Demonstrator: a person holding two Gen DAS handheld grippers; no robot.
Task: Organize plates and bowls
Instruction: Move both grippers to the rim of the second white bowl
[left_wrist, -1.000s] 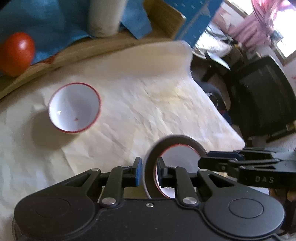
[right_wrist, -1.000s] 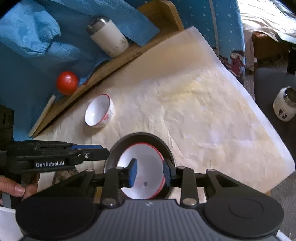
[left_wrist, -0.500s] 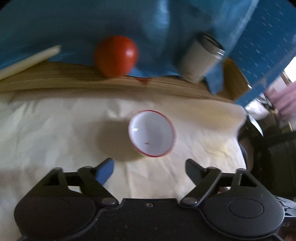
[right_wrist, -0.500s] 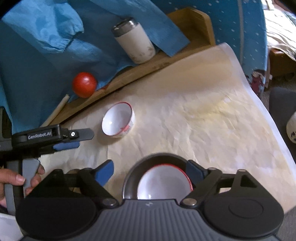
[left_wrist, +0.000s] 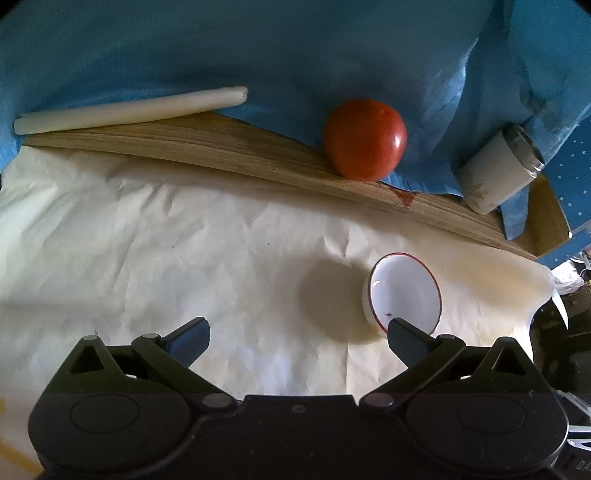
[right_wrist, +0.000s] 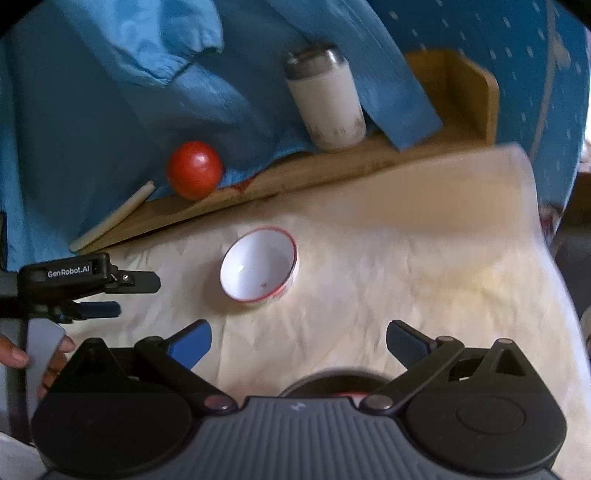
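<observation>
One label could be read — "GenRobot.AI", in white letters on the black body of the left gripper (right_wrist: 110, 291), beside the person's hand.

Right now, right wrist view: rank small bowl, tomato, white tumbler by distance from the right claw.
From the right claw:
1. Small bowl, on the paper just ahead, slightly left.
2. Tomato, farther back on the left, by the blue cloth.
3. White tumbler, farthest, back centre.
</observation>
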